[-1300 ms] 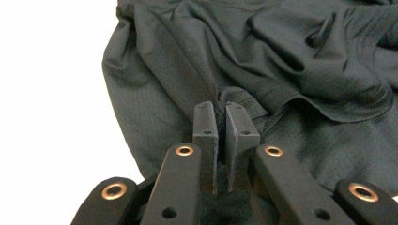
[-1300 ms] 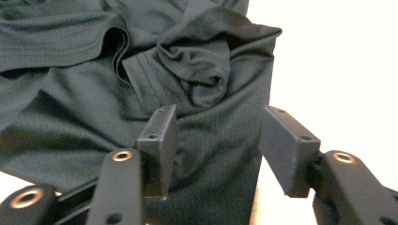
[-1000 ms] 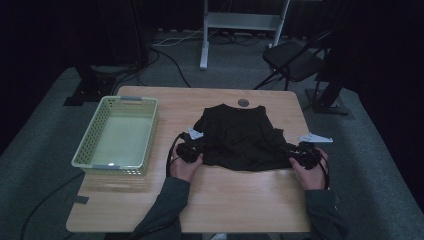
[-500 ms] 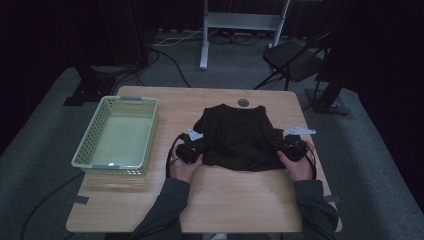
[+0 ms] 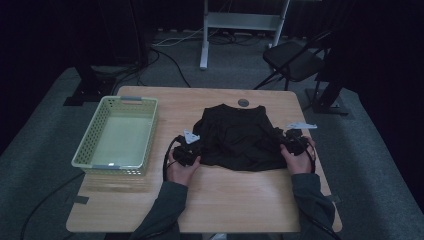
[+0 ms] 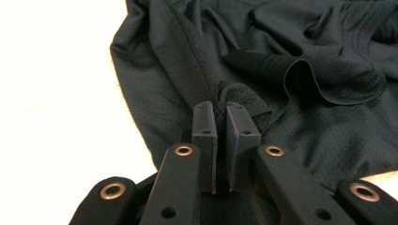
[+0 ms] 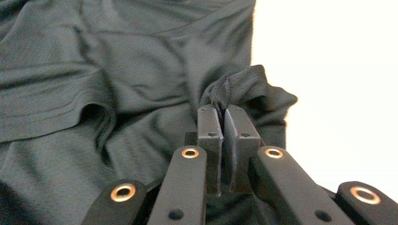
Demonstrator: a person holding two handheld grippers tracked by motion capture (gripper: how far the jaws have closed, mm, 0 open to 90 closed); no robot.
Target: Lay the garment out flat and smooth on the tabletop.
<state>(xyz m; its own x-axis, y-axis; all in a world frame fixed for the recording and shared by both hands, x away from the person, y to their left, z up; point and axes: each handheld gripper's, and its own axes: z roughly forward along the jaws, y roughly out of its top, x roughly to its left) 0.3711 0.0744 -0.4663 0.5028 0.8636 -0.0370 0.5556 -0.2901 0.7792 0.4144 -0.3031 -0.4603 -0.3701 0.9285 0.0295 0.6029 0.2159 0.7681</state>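
Note:
A black shirt (image 5: 239, 136) lies rumpled on the wooden table (image 5: 235, 200), partly folded. My left gripper (image 5: 188, 148) sits at the shirt's near left edge. In the left gripper view its jaws are shut on a pinch of the black shirt (image 6: 300, 122) fabric, left gripper (image 6: 217, 108). My right gripper (image 5: 291, 141) is at the shirt's near right edge. The right gripper view shows the right gripper (image 7: 221, 112) shut on a bunched fold of the black shirt (image 7: 122, 93). A hand holds each gripper from the table's near side.
A pale green perforated basket (image 5: 118, 137) stands on the left of the table, nothing in it. A small dark round disc (image 5: 243, 102) sits near the table's far edge. Beyond the table are a black folding chair (image 5: 295, 60) and a white frame (image 5: 240, 22).
The right gripper has moved left and slightly away from me, bringing the shirt's right edge inward. The left gripper has stayed almost in place.

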